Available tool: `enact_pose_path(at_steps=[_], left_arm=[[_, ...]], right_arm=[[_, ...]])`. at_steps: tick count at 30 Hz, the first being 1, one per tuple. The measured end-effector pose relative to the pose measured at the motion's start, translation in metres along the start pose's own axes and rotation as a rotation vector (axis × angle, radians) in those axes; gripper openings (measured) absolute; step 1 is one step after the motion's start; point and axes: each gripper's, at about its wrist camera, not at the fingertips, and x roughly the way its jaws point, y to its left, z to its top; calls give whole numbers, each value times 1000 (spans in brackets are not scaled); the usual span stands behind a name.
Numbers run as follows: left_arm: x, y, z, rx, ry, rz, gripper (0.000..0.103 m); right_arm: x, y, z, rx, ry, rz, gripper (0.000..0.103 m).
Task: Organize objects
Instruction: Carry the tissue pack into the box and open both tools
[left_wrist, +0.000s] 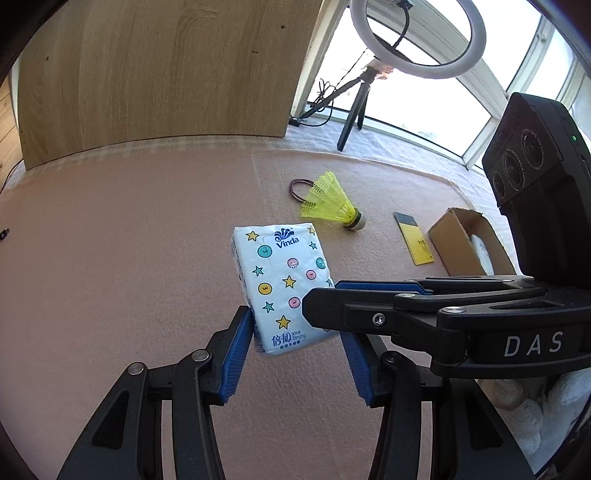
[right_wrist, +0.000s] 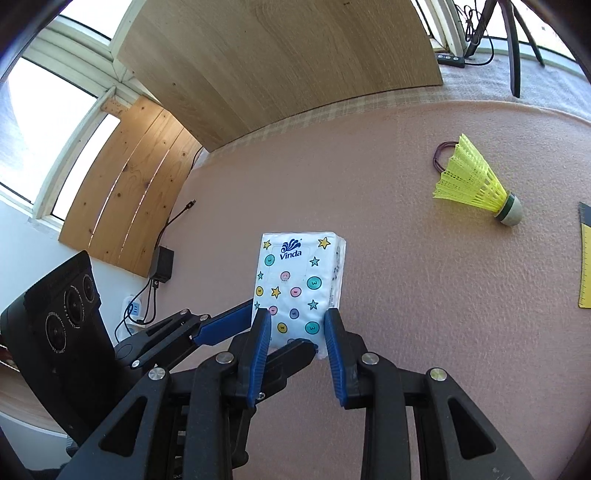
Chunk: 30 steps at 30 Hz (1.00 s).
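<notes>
Both grippers crowd the near foreground around one Vinda tissue pack (left_wrist: 282, 288): the left gripper (left_wrist: 297, 341) has one blue pad against the pack's left edge while its other pad appears to sit clear, so whether it truly clamps cannot be told; the right gripper (right_wrist: 295, 332) has its pads pressed on the pack's two long sides near the bottom end, jaws partly closed on it. That pack looks held tilted above the pink mat (left_wrist: 129, 240), though contact with the mat is unclear. It should be light and soft, with slippery film wrapping that dents under pressure, so a hold across the narrow sides seems safest. Farther right lies an open cardboard box (left_wrist: 458, 243), apparently empty. Nearby rest a yellow ruler (left_wrist: 415, 240), a yellow shuttlecock (left_wrist: 330, 201) and a dark hair tie (left_wrist: 297, 186).
</notes>
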Motion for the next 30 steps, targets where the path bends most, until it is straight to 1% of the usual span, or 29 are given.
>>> enact_pose_path(at_steps=[9,19,24,30], left_arm=[[4,-89,6,109,-12,-86,52],[23,-192,8,242,14,-186,52],[35,-232,1,303,35,-227,52],[48,-271,-9,353,61,-263,52]], right_arm=[[-78,-32,-29,21,-112,-74,27],[-155,-87,-65,103,-220,-152,27],[-185,-112,-84,146,-259,-186,27],[-207,-138,-102,196,-286,-217,27]])
